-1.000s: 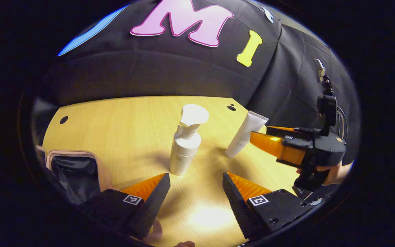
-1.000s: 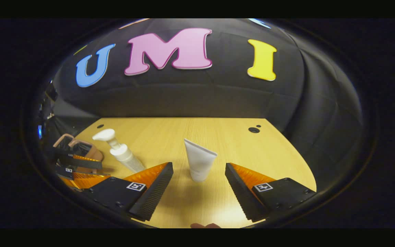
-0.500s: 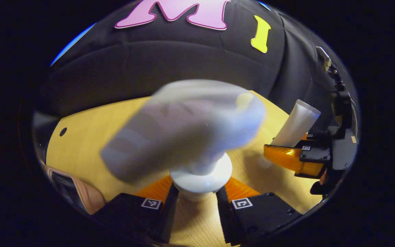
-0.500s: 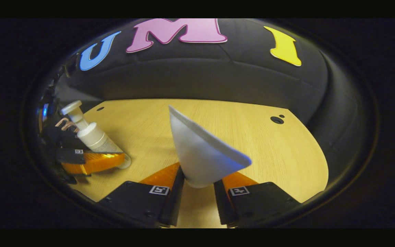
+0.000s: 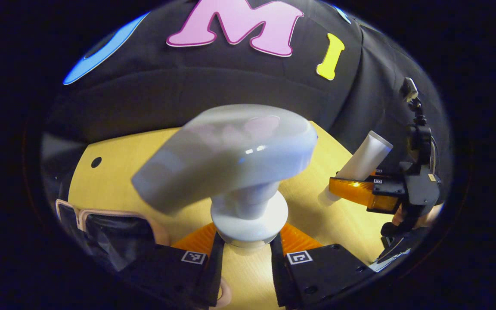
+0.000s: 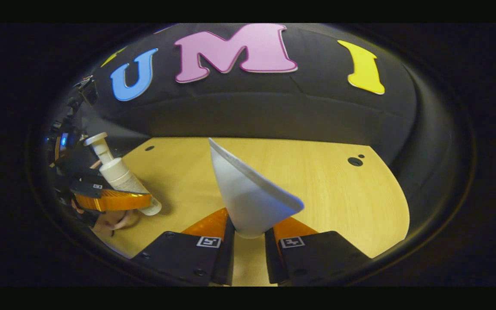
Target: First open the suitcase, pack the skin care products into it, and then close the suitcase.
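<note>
1. Both black-and-orange fingers of the left gripper (image 5: 243,258) are closed to a narrow gap and press on the body of the white plastic pump bottle (image 5: 248,215), which stands upright between them, its broad pump head looming large and close to the camera.
2. Closed just as narrowly, the right gripper (image 6: 249,254) has both fingers pressing the lower end of the white squeeze tube (image 6: 250,198), whose flat crimped end points up and away.
3. Beneath both grippers lies the light wooden table (image 6: 338,193), with small dark round holes near its far edge; black cloth walls stand behind it.
4. In the left gripper view, the open pink-rimmed suitcase with dark lining (image 5: 114,228) sits at the near left of the table, just beside the left gripper's left finger.
5. That same view shows the right gripper (image 5: 362,191) at the far right with the white tube (image 5: 366,157) rising tilted from its orange fingers, and part of a hand (image 5: 424,213) behind it.
6. The right gripper view shows the left gripper (image 6: 114,201) at the left edge, clamped across the pump bottle (image 6: 121,178), which leans with its pump head up, and a hand (image 6: 110,221) below it.
</note>
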Demonstrator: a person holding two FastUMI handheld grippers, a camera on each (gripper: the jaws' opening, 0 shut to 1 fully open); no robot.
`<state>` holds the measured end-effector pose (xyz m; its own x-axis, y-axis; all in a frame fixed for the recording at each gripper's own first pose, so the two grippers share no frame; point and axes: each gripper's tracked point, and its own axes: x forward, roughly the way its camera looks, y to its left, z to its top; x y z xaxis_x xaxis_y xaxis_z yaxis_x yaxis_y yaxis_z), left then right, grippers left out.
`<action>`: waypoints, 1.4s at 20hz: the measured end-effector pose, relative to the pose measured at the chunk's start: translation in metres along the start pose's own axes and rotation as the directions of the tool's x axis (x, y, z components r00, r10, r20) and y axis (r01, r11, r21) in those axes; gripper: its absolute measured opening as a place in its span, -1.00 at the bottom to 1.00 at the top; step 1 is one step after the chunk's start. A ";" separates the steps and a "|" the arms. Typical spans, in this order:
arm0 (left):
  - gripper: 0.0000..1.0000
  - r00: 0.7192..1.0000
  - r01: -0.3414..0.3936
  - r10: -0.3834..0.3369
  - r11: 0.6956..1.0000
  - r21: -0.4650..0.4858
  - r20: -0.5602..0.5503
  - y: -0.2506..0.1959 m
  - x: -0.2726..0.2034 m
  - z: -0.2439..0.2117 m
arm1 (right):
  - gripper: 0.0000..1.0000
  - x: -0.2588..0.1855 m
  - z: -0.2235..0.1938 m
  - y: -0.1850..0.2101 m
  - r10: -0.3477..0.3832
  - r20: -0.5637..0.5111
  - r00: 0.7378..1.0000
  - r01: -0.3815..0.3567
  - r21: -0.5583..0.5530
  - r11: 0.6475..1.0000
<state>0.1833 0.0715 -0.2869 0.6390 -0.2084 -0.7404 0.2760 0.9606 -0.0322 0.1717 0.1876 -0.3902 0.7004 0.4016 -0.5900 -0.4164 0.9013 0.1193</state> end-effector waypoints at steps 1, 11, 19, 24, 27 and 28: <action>0.07 1.000 -0.002 0.002 1.000 -0.003 -0.029 0.016 -0.026 -0.006 | -0.31 -0.008 0.007 0.018 0.033 0.014 0.999 -0.033 -0.003 0.999; 0.07 0.765 -0.172 0.110 0.984 -0.038 -0.634 0.171 -0.117 -0.153 | -0.31 -0.034 0.026 0.143 0.133 0.071 0.989 -0.133 -0.012 0.991; 0.17 0.604 -0.295 0.135 0.954 -0.063 -0.785 0.200 -0.084 -0.210 | -0.31 -0.047 0.011 0.176 0.121 0.031 0.992 -0.119 -0.041 0.992; 0.82 0.738 -0.255 0.148 0.964 -0.069 -0.658 0.189 -0.099 -0.186 | -0.31 -0.043 0.000 0.212 0.167 -0.041 0.985 -0.168 -0.025 0.985; 0.94 0.893 -0.172 0.157 0.985 0.002 -0.421 0.186 -0.125 -0.144 | -0.19 -0.037 -0.012 0.256 0.266 -0.113 0.957 -0.264 0.036 0.964; 0.93 0.921 -0.173 0.167 0.985 0.013 -0.351 0.186 -0.141 -0.135 | -0.31 -0.034 -0.018 0.272 0.296 -0.149 0.943 -0.290 0.064 0.955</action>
<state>0.0479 0.3047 -0.2788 0.3831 0.0328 -0.9231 0.1707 0.9796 0.1056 0.0241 0.4160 -0.3520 0.4512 0.6220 -0.6399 -0.5637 0.7546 0.3360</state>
